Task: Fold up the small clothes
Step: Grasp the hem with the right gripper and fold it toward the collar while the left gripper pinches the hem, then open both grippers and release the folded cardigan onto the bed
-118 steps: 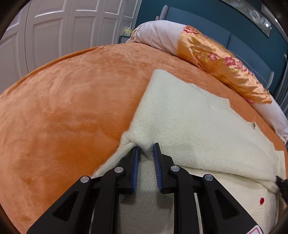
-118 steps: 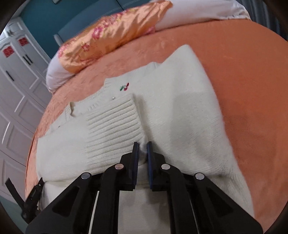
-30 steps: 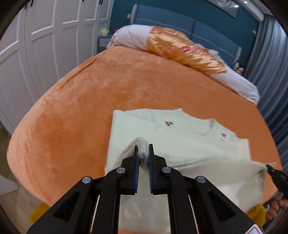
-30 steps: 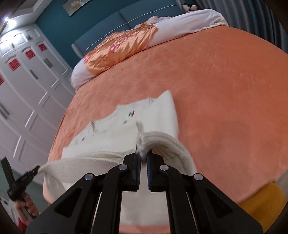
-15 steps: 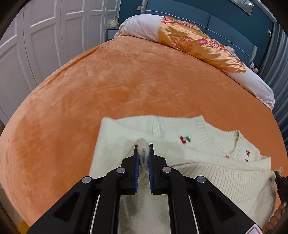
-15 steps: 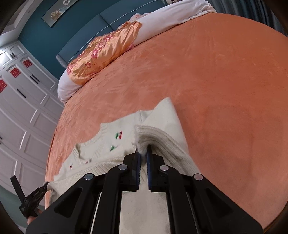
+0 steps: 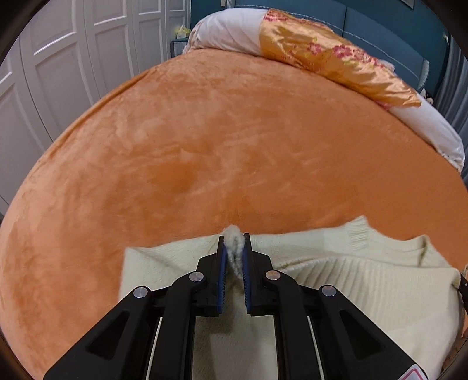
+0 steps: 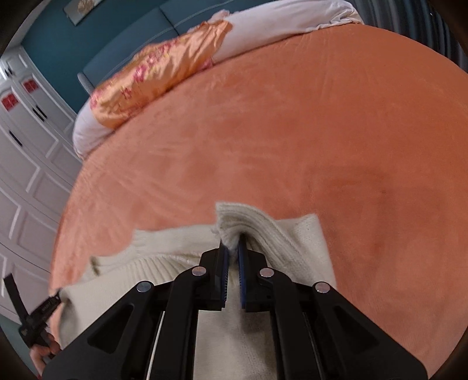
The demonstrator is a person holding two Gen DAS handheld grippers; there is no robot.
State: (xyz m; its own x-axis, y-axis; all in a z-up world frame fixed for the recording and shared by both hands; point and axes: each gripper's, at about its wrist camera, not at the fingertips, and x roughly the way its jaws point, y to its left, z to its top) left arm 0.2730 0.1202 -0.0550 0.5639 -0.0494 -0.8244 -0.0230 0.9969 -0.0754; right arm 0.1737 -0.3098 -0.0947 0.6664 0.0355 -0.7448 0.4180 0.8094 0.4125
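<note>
A cream knit sweater (image 7: pixel 365 286) lies folded on the orange bedspread (image 7: pixel 204 146). My left gripper (image 7: pixel 233 242) is shut on a bunched edge of the sweater, low over the bed. The sweater also shows in the right wrist view (image 8: pixel 292 248). My right gripper (image 8: pixel 231 248) is shut on its ribbed edge, which fans out above the fingers. The other gripper's tip (image 8: pixel 38 315) shows at the lower left of the right wrist view. The cherry pattern is hidden under the folded layer.
A white pillow (image 7: pixel 228 32) and an orange floral quilt (image 7: pixel 336 61) lie at the head of the bed against a teal headboard (image 7: pixel 380 23). White wardrobe doors (image 7: pixel 58 58) stand along the left side. The bedspread (image 8: pixel 292 131) stretches far ahead.
Both grippers carried the held sweater edge forward and down over the upper part. The neckline and cherry pattern are now covered by the folded layer.
</note>
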